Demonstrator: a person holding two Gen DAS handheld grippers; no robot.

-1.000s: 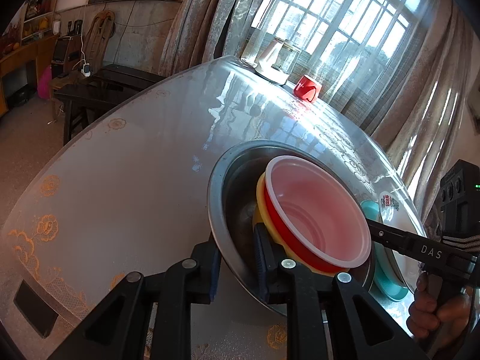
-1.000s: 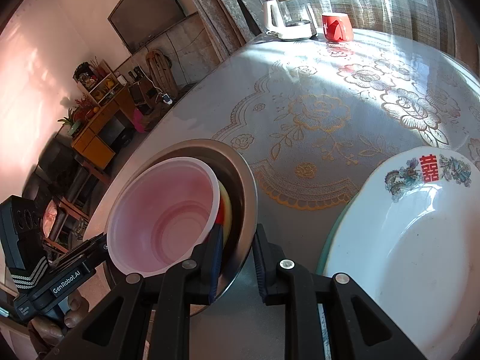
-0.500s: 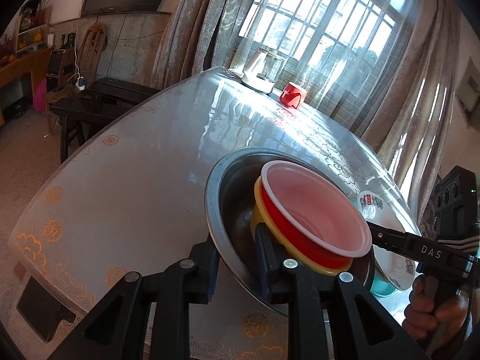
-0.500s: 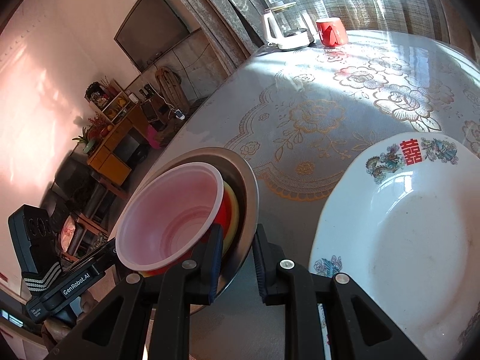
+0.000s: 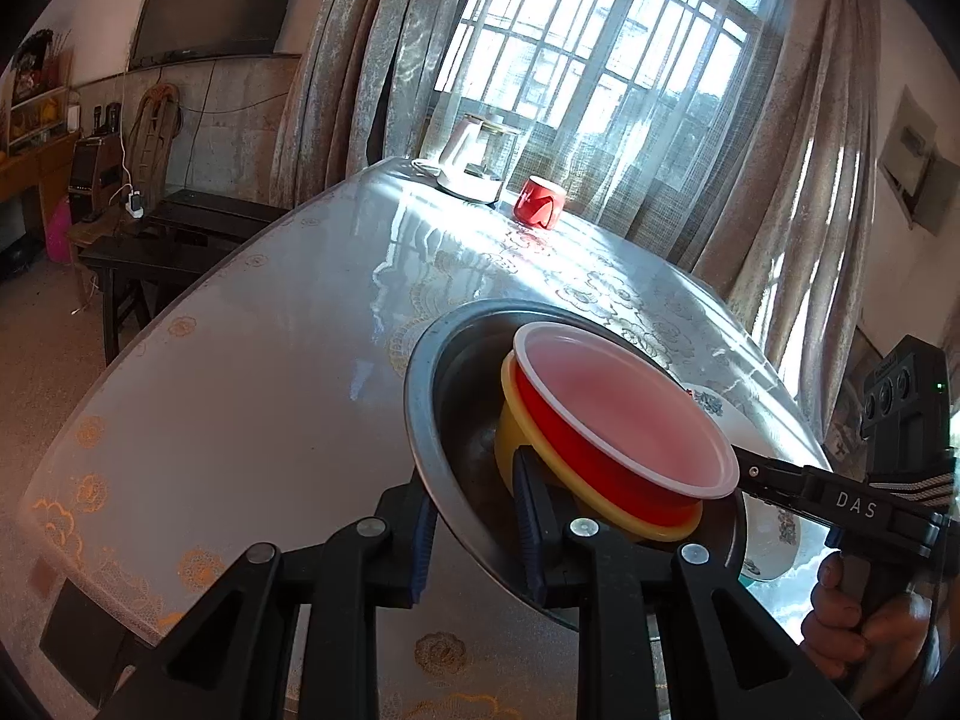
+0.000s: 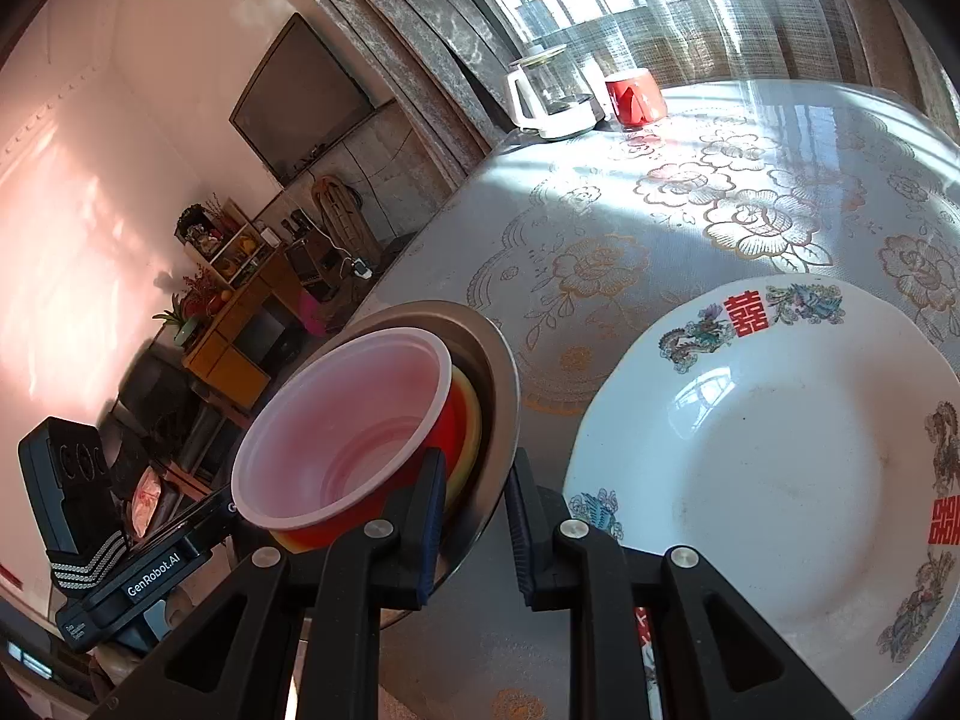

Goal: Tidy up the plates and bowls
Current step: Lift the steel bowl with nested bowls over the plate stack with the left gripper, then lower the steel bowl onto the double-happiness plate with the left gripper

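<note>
Left gripper (image 5: 474,531) pinching steel bowl (image 5: 432,414) rim, right gripper (image 6: 477,519) pinching opposite rim

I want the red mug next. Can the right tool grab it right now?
Probably not. The right tool is shut on the rim of the metal bowl, sharing its load with the left tool. The red mug sits across the table by the kettle; nothing blocks the way.

Reds, yellow, steel and gold florals

A red bowl (image 5: 606,456) with pale pink inside sits in a yellow bowl (image 5: 510,438), in a silver basin (image 5: 429,420); the white plate (image 6: 780,456) bears red characters and coloured birds; the tabletop (image 6: 690,210) shows gold roses; a red cup (image 6: 633,97).
</note>
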